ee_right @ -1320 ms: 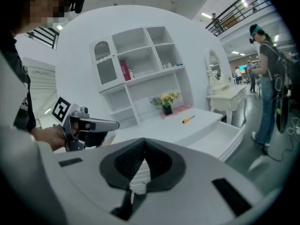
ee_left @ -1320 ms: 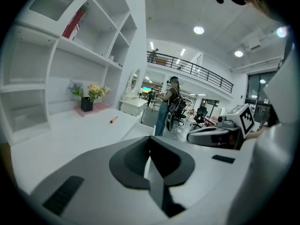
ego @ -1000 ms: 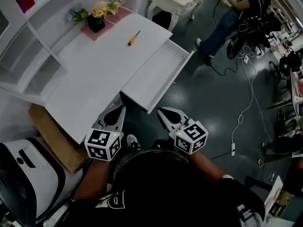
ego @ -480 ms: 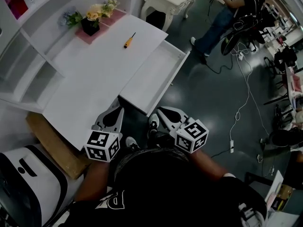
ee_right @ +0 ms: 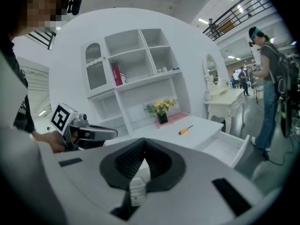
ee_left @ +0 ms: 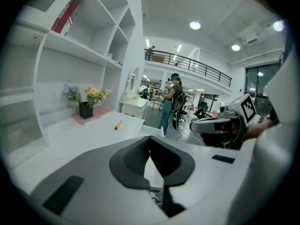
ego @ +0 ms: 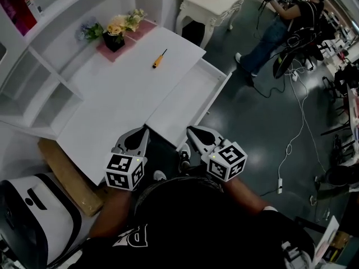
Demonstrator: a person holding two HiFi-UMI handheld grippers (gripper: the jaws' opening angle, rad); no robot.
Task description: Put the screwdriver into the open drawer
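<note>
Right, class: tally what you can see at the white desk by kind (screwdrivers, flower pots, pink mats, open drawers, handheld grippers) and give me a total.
screwdriver: 1
flower pot: 1
pink mat: 1
open drawer: 1
grippers: 2, the left gripper and the right gripper
Total: 6

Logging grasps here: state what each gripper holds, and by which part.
Nothing is held. The left gripper and right gripper both have jaws shut on nothing; the screwdriver lies on the desk, apart from both.
</note>
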